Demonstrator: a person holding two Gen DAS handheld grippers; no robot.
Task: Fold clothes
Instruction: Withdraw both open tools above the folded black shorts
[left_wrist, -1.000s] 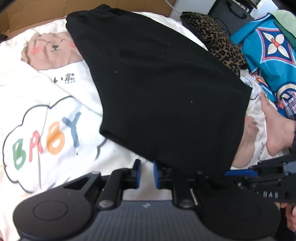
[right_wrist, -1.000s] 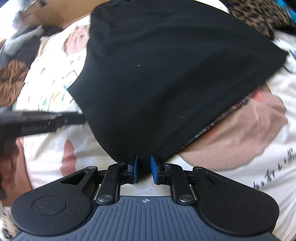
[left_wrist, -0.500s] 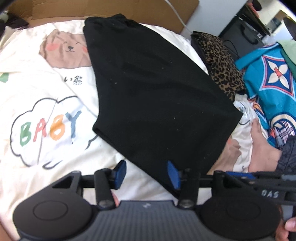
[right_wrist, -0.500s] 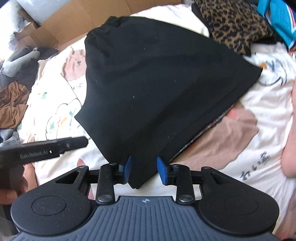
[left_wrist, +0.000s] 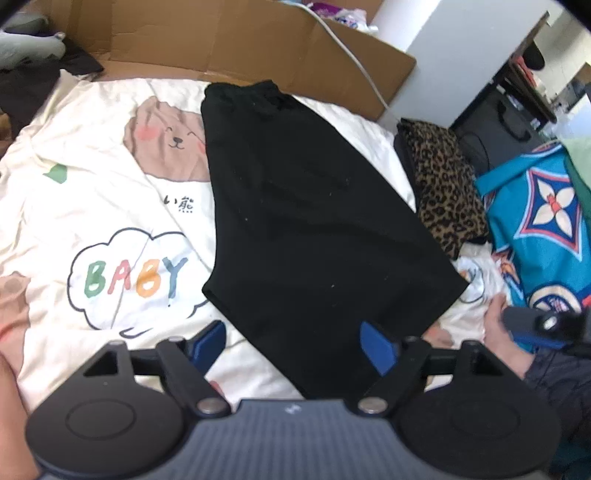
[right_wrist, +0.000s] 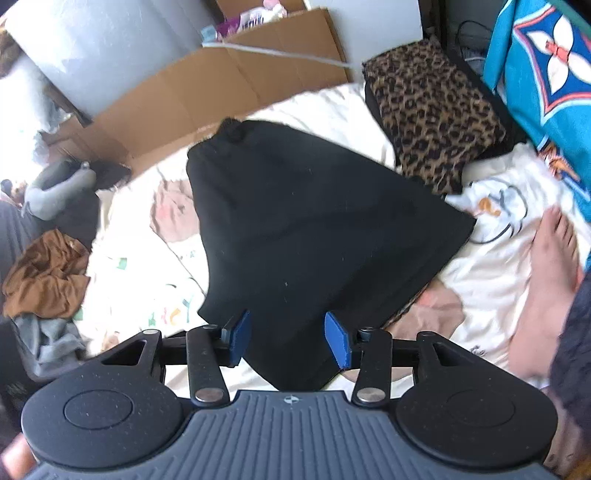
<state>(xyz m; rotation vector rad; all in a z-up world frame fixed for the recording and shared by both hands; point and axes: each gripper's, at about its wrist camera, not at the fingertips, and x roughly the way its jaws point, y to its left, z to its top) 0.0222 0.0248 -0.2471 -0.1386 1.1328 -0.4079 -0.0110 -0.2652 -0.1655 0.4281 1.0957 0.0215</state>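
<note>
My left claw stands with its blue pads wide apart and nothing between them, and my right claw is spread the same way, holding nothing. Just past both sets of tips lies the black garment, flat on the cartoon-print bedsheet; its near corner reaches toward the near edge of the bed and slips out of sight under my claws. I judge it soft, light knit cloth: it will droop and crease when lifted, so a corner or hem pinched through all layers should hold best, one claw at each end of an edge. From there the cloth widens, then narrows to a bunched band near the far edge, by the cardboard. A leopard-print piece sits off its right side
</note>
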